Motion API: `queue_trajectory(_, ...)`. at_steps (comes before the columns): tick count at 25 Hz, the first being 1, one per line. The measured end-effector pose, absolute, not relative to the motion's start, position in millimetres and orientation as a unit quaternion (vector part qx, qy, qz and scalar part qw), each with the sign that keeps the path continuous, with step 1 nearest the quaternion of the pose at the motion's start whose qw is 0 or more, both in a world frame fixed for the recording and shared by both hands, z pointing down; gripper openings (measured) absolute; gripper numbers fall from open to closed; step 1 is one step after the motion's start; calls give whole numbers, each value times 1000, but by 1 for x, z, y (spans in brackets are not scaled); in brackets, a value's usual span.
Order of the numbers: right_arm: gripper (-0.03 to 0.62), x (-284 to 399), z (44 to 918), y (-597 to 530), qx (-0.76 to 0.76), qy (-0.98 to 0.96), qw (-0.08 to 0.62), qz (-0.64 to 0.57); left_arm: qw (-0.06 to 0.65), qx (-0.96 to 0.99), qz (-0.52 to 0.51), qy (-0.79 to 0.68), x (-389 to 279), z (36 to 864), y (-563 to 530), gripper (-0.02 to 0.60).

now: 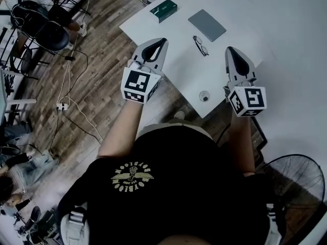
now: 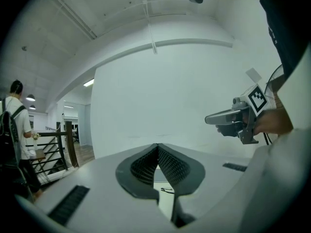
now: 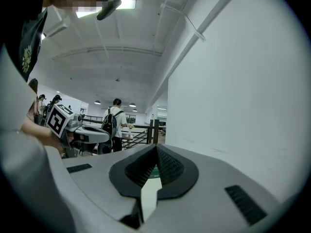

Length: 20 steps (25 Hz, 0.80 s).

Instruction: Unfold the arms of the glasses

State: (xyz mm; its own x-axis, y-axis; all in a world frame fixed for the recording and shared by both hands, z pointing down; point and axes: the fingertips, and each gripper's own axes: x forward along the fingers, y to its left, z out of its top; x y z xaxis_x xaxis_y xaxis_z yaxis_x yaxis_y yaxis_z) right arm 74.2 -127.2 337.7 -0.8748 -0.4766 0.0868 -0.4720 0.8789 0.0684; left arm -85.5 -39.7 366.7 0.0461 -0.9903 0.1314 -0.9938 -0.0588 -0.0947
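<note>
Dark-framed glasses point(image 1: 200, 45) lie on the white table point(image 1: 179, 65), beyond and between my two grippers, and neither gripper touches them. My left gripper point(image 1: 163, 42) hangs over the table's near left edge, shut and empty. My right gripper point(image 1: 229, 49) is held to the right of the glasses, its jaws together with nothing in them. In the left gripper view the jaws point(image 2: 158, 147) meet at the tips, and the glasses point(image 2: 166, 190) show small through the slit below them. In the right gripper view the jaws point(image 3: 156, 148) also meet at the tips.
A green box point(image 1: 163, 9) and a flat grey case point(image 1: 207, 24) lie farther back on the table. A small round thing point(image 1: 204, 96) sits near the front corner. Wooden floor with cables lies to the left and a fan point(image 1: 296, 180) stands at the lower right. People stand by a railing point(image 3: 141, 132).
</note>
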Motion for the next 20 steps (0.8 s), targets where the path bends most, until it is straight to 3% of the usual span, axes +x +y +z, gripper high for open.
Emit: queue_trajectory(20,-2,66,353,-146,214,-976,52,-3,7,706,96,-702,-93,366,-45,6)
